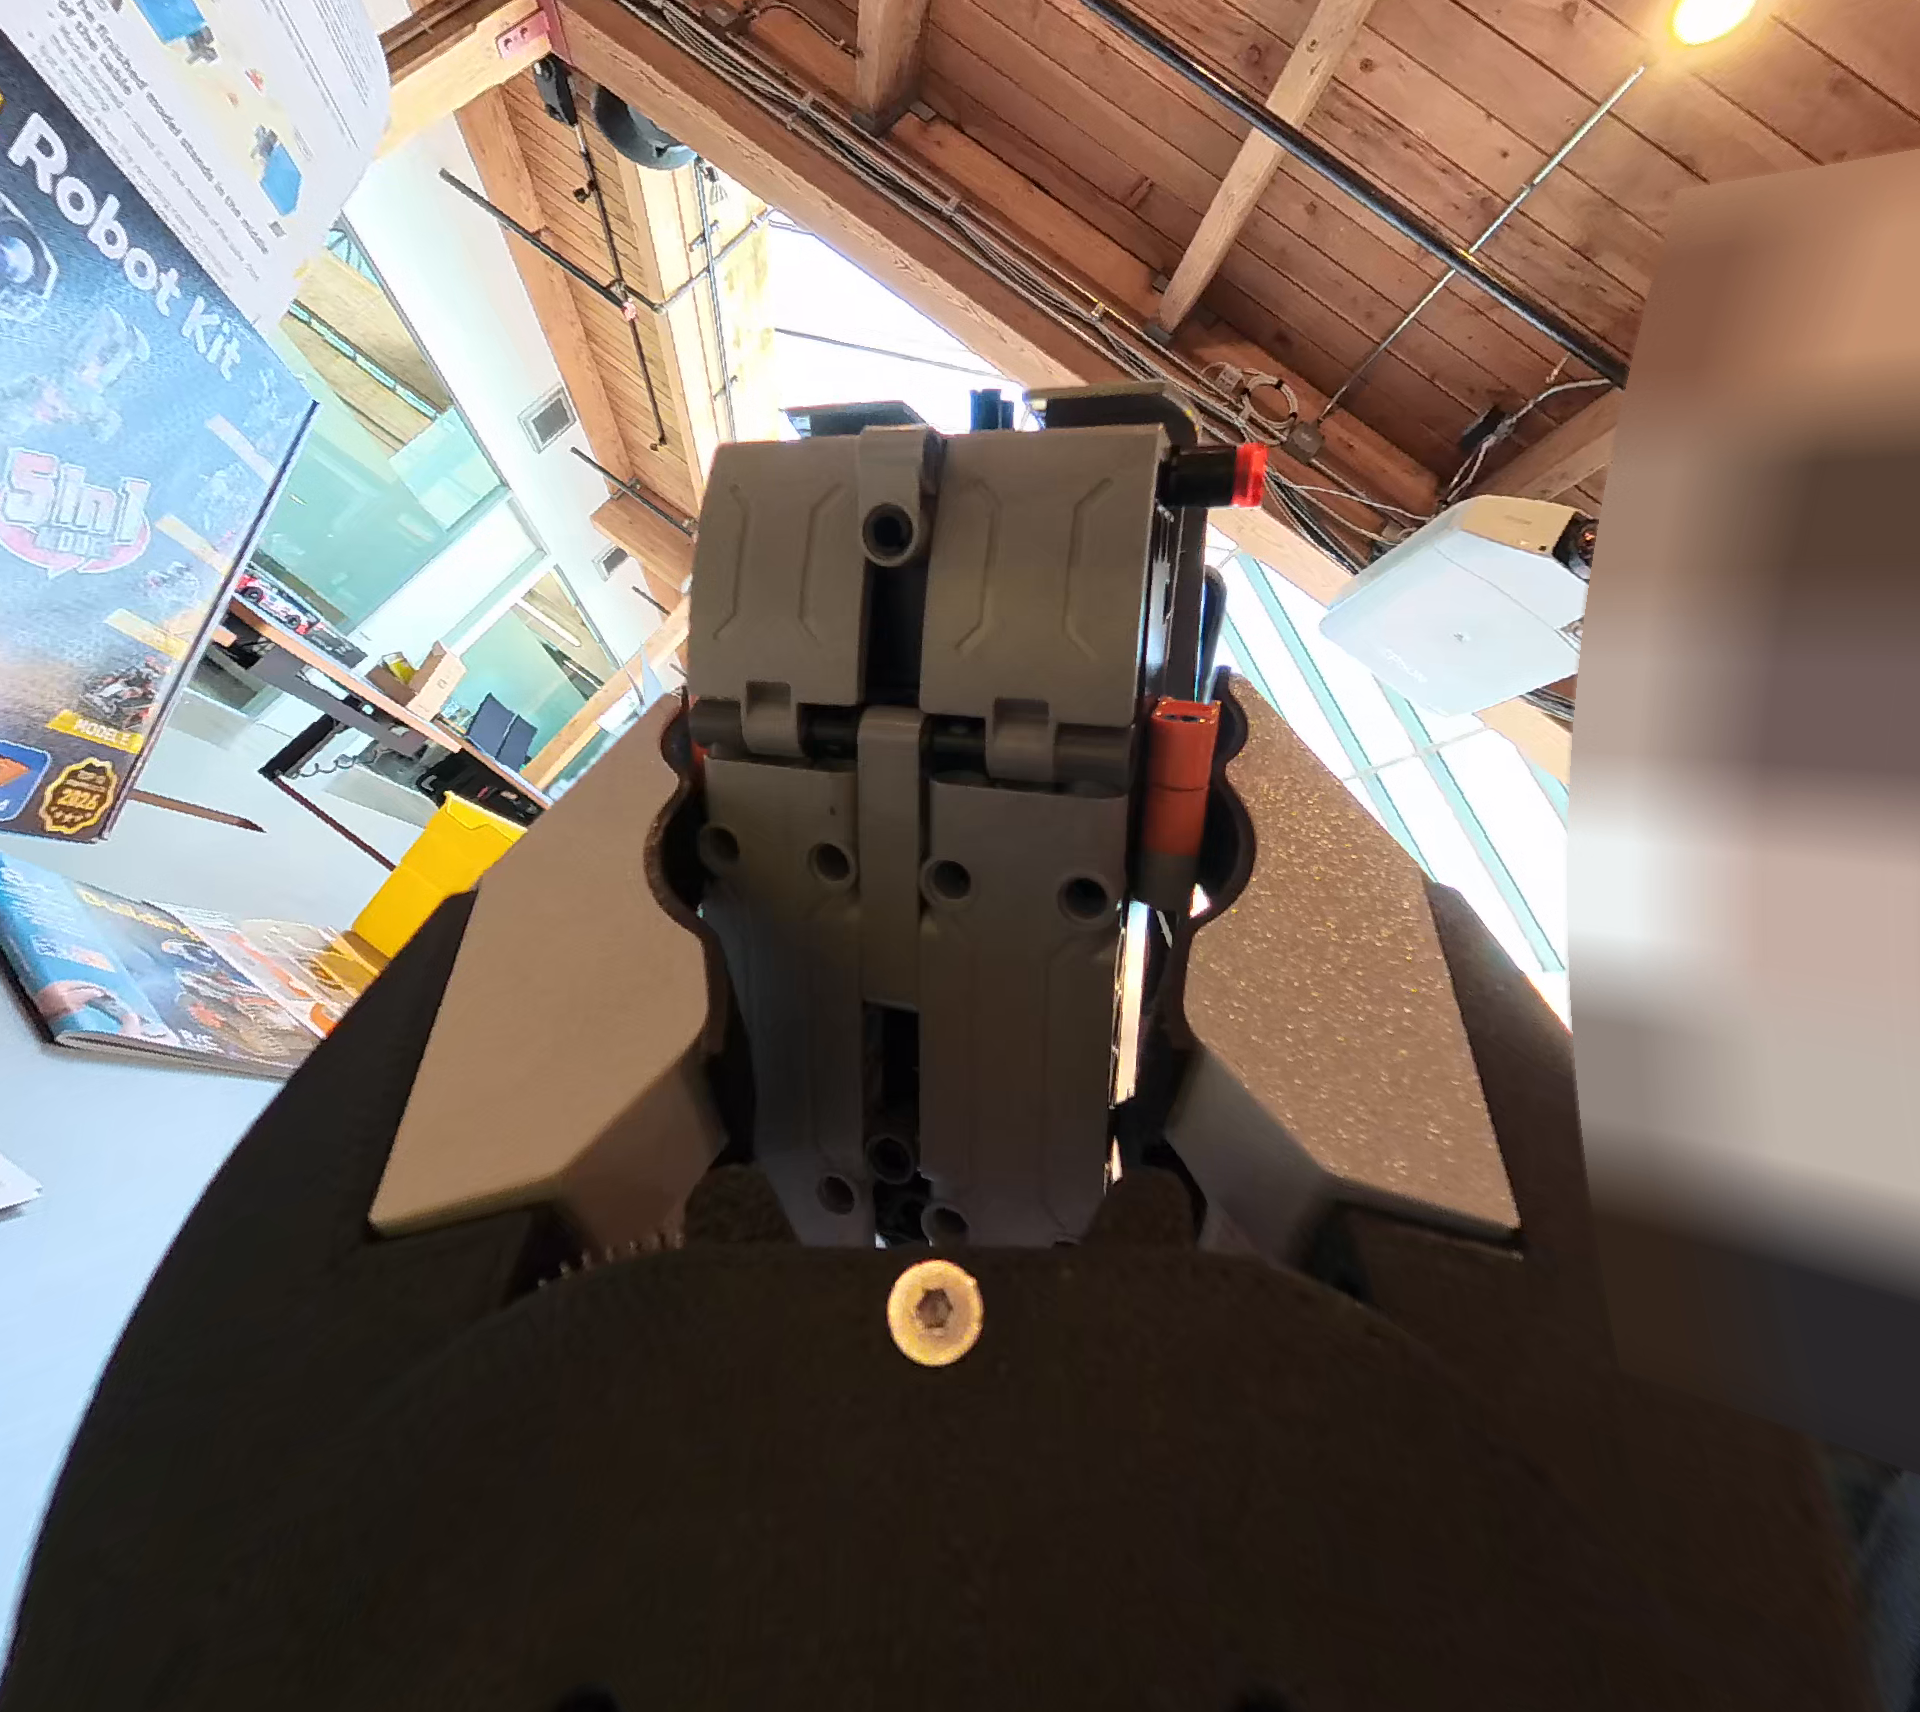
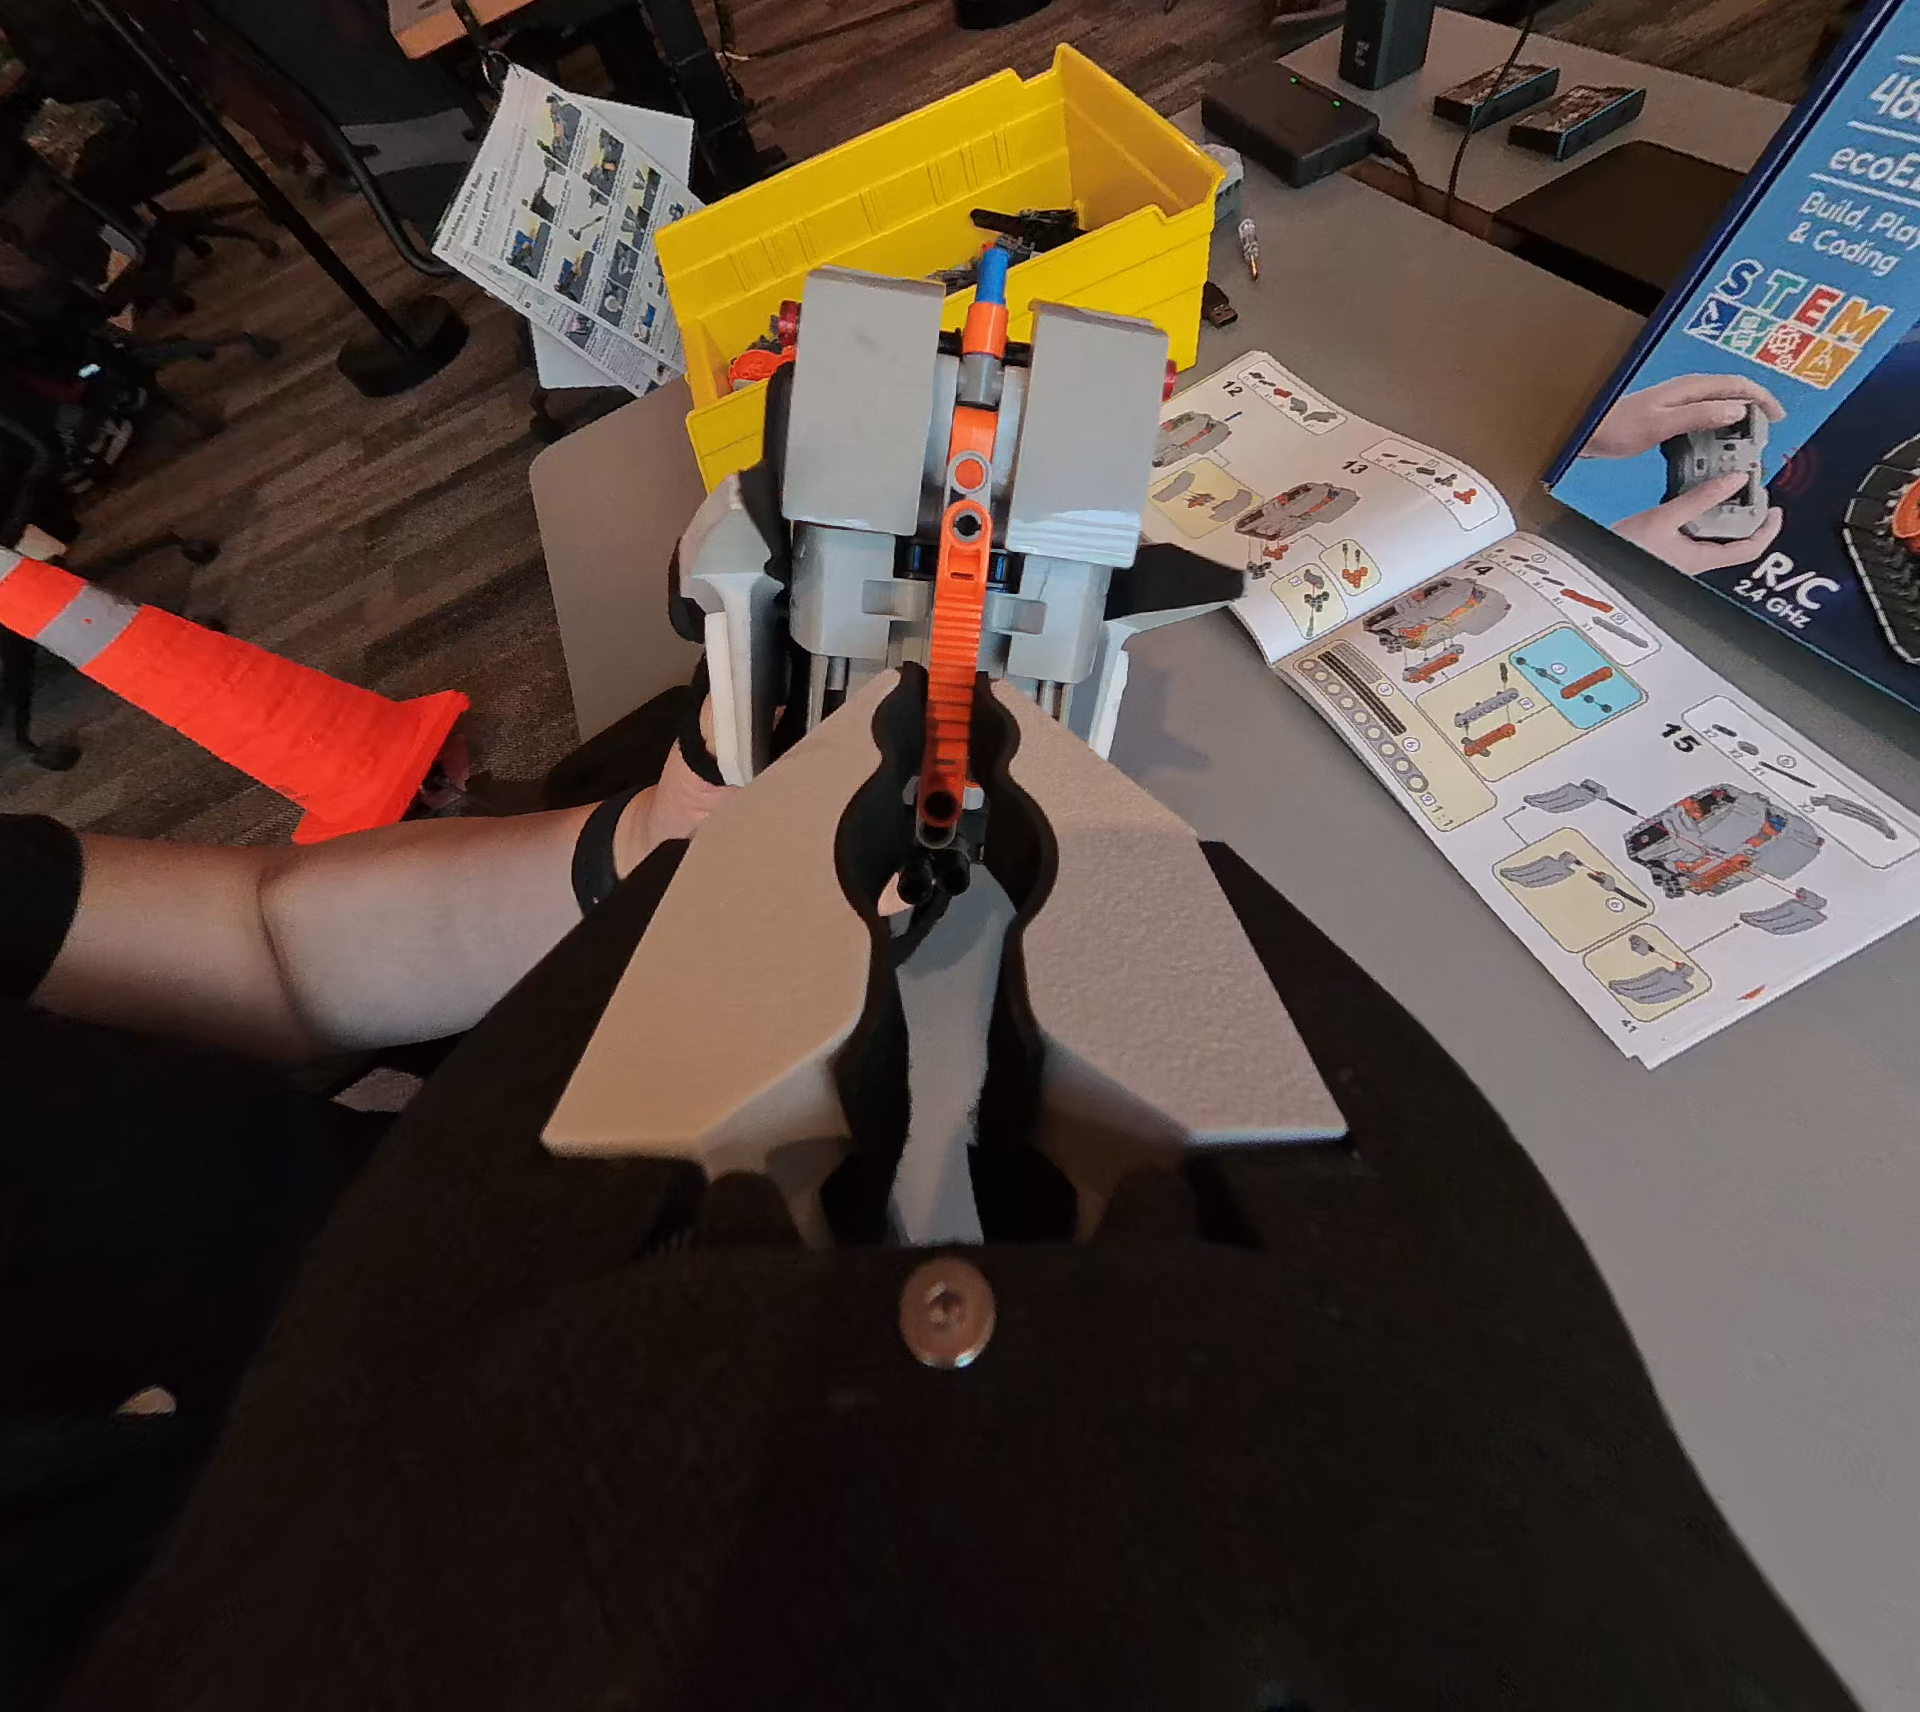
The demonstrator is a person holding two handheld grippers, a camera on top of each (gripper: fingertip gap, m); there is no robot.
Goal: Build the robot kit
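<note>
Two grippers meet on one grey building-block model. The left gripper point(image 1: 914, 831) is tipped up toward the timber ceiling point(image 1: 1143, 52), its fingers point(image 1: 561, 987) closed against the sides of the model point(image 1: 914, 727), which fills the gap between them; a red-orange connector point(image 1: 1179, 789) sits on the model's right edge. The right gripper point(image 2: 951, 789) looks down at the table point(image 2: 1558, 1299) and pinches the near end of an orange ribbed beam point(image 2: 954, 675) that runs up the middle of the same model point(image 2: 862, 436). Just behind stands a yellow parts bin point(image 2: 935, 208). An open instruction booklet point(image 2: 1507, 727) lies to the right, beside a blue kit box point(image 2: 1766, 312). A person's forearm point(image 2: 364, 924) reaches in from the left.
</note>
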